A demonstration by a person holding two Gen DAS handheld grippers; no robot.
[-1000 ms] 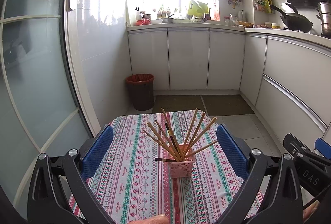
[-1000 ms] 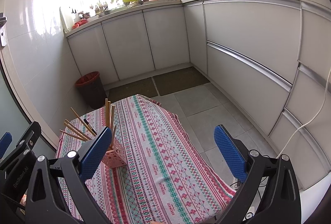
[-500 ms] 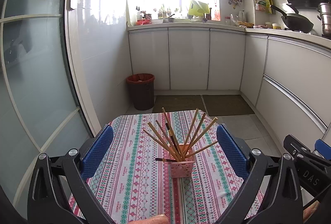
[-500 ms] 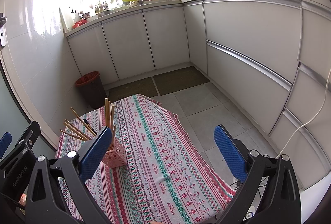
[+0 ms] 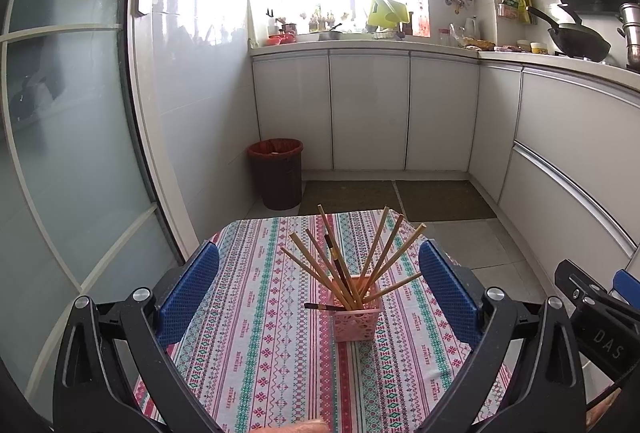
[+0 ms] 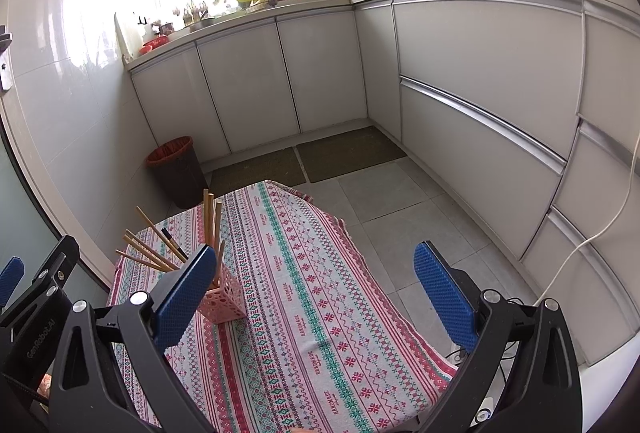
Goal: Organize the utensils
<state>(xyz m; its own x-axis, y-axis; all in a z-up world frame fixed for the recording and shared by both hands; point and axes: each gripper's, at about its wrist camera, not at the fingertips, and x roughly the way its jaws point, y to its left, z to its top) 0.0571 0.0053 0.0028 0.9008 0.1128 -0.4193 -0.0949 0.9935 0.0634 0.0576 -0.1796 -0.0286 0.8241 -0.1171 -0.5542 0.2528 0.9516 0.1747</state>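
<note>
A pink lattice holder (image 5: 356,323) stands on the patterned tablecloth (image 5: 260,333) with several wooden chopsticks (image 5: 376,261) fanned out of it and one dark chopstick among them. My left gripper (image 5: 318,293) is open, its blue pads on either side of the holder but nearer the camera and not touching it. In the right wrist view the same holder (image 6: 224,299) sits left, partly behind my left pad, chopsticks (image 6: 210,221) sticking up. My right gripper (image 6: 314,291) is open over bare cloth, holding nothing.
A small table with the striped cloth (image 6: 320,293) drops off to tiled floor on the right. A dark bin with a red liner (image 5: 276,177) stands by the wall ahead. White cabinets (image 6: 480,105) run along the right; a glass door (image 5: 72,153) stands left.
</note>
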